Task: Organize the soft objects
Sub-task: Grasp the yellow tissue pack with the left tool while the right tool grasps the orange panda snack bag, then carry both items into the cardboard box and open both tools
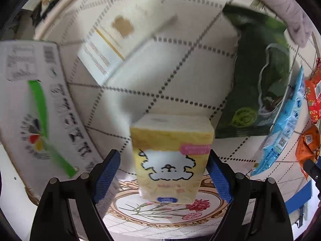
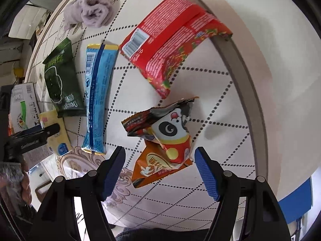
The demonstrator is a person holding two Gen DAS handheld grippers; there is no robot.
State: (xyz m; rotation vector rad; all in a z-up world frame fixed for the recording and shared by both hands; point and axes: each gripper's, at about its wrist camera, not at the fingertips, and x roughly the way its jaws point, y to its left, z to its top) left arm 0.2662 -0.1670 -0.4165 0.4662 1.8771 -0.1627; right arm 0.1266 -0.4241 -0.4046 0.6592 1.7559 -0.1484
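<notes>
A yellow tissue pack [image 1: 170, 160] with a white cartoon dog lies on the round table between my left gripper's [image 1: 164, 174] blue pads; the jaws are open, with gaps on both sides. It also shows in the right wrist view [image 2: 55, 132]. My right gripper [image 2: 159, 172] is open above an orange snack bag [image 2: 158, 170] and a crumpled panda-print bag [image 2: 166, 128]. A green pouch [image 2: 60, 80], a blue pack [image 2: 98, 98], a red bag [image 2: 170, 46] and a grey cloth [image 2: 90, 10] lie further back.
A white cardboard box [image 1: 26, 104] with a green stripe stands at the left. A white box [image 1: 120, 46] lies beyond the tissue pack. The table rim [image 2: 246, 76] curves along the right. A blue object [image 2: 297, 200] sits below the table edge.
</notes>
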